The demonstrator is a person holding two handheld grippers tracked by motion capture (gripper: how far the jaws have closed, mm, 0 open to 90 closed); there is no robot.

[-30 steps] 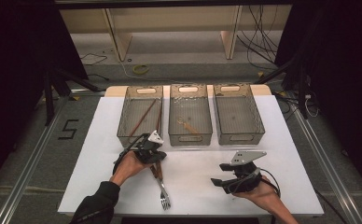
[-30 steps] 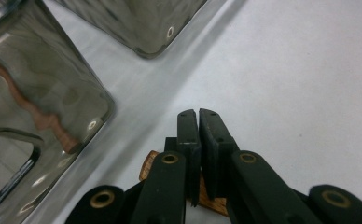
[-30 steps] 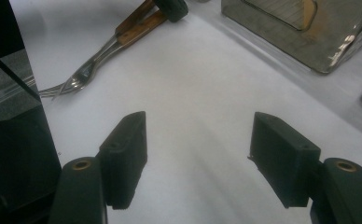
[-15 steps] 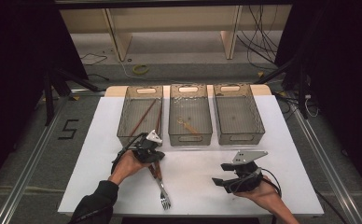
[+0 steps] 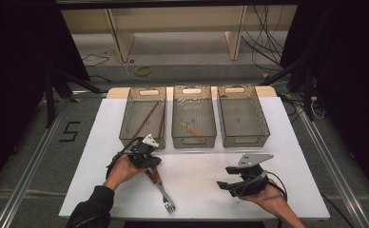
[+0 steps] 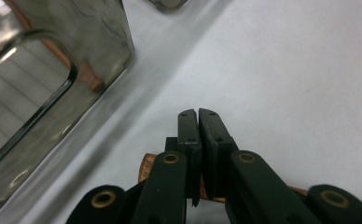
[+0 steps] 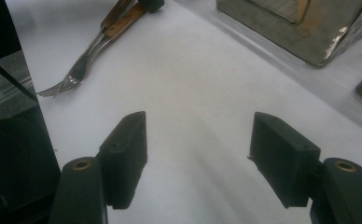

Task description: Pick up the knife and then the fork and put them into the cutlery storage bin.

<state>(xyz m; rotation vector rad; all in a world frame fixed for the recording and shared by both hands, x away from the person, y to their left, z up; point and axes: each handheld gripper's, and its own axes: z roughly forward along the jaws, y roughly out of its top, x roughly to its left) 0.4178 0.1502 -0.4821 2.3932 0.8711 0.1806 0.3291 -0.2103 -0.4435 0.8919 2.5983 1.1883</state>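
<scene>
Now clamped: left gripper (image 5: 147, 159) on the fork (image 5: 161, 190) by its wooden handle.
Lies near the tabletop's front edge, long axis running tines-forward from the left bin (image 5: 142, 118); right gripper (image 5: 232, 184) spread wide, idle, well apart.

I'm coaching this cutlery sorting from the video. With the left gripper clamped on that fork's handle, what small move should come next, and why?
Probably lift the fork just clear of the table. The left gripper is shut on its wooden handle, but the tines lie on the white surface, and the three bins stand just beyond. The right gripper rests open, apart from it.
</scene>
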